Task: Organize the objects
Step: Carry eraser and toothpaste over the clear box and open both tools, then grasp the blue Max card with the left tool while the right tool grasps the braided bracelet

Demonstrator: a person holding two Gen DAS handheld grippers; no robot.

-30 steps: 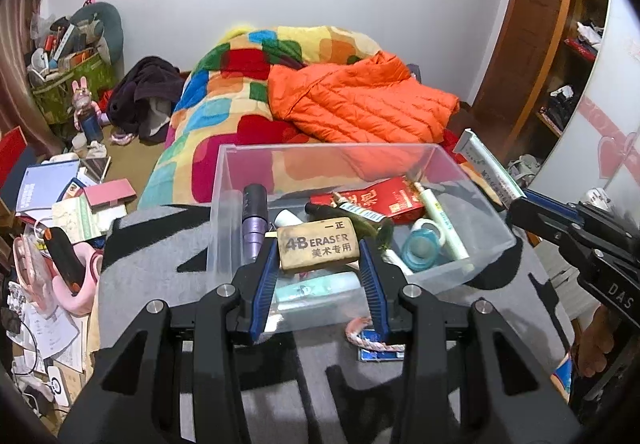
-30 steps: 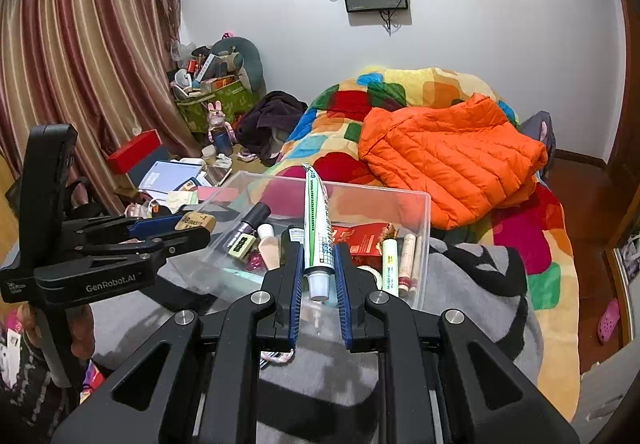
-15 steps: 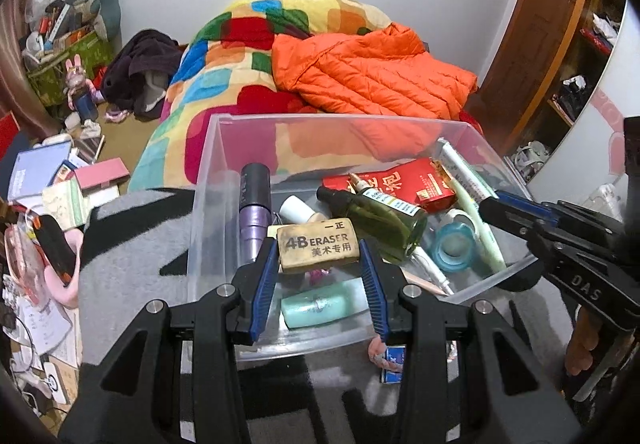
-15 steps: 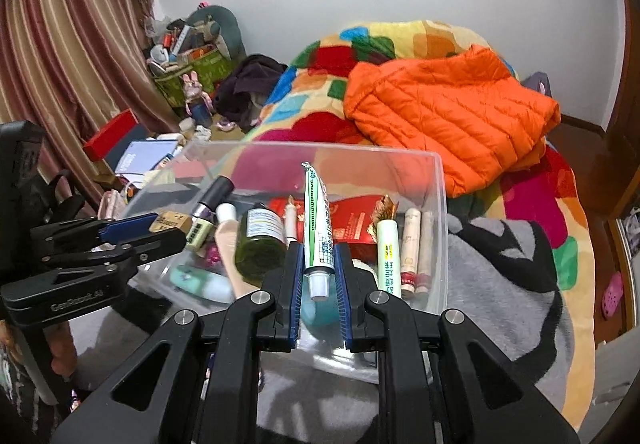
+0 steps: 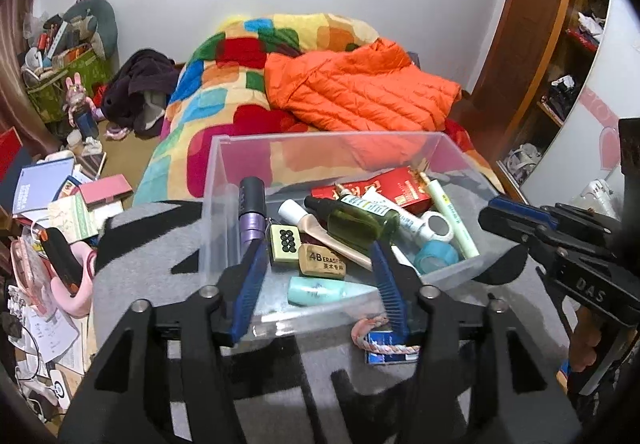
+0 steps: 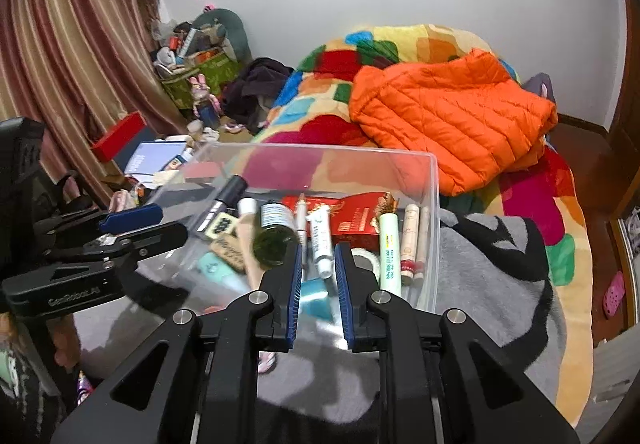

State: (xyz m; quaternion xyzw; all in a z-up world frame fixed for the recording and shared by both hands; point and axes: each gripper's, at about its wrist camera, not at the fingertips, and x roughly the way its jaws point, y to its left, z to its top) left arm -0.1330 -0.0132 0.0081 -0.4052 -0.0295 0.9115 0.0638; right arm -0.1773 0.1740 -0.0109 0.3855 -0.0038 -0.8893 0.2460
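1 clear bin (image 5: 224, 179), 1 eraser (image 5: 322, 261), 1 green bottle (image 5: 360, 222), 1 red box (image 5: 380, 188), 1 tile with dots (image 5: 285, 244), 1 teal bottle (image 5: 316, 290), 1 orange jacket (image 5: 360, 91), 2 grippers.

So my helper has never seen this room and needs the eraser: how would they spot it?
Find the clear plastic bin on the grey blanket at the foot of the bed. Near its front wall lies a tan block printed "4B ERASER", beside a cream tile with black dots and above a mint tube.
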